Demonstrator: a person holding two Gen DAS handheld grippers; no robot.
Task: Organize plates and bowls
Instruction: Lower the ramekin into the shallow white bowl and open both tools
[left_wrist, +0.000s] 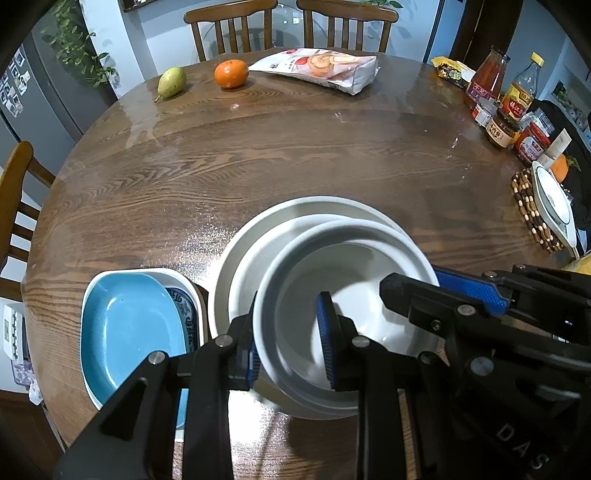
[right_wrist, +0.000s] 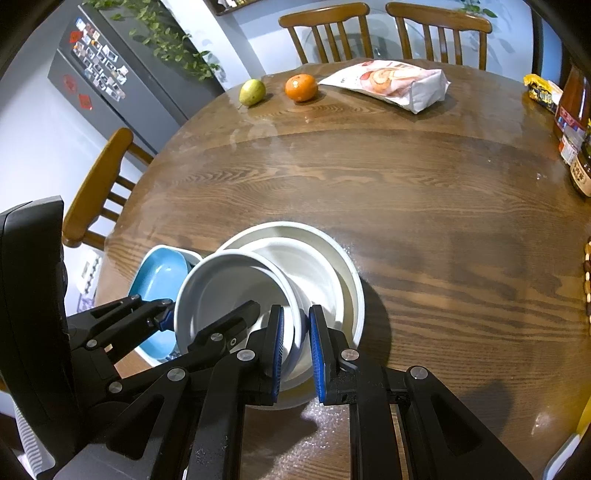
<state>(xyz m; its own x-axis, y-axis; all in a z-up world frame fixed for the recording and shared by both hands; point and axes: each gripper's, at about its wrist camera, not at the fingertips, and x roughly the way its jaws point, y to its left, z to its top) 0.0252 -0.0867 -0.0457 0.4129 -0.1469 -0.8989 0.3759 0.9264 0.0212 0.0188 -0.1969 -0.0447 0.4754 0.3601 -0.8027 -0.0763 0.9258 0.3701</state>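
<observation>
Lower centre of the frame, a white bowl (left_wrist: 354, 295) sits tilted inside two nested larger white bowls (left_wrist: 314, 210). The left claw (left_wrist: 291, 341) and the right claw (right_wrist: 297, 354) each straddle its rim, whether gripping I cannot tell. At lower left, a blue dish (left_wrist: 129, 328) lies in a white tray (left_wrist: 192, 291).

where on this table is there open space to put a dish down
The widest bare wood is the middle of the table, between the white bowl stack in front and the pear, orange and snack bag at the far edge. The right rim is crowded with sauce jars and a beaded mat; the blue dish fills the near left.
</observation>
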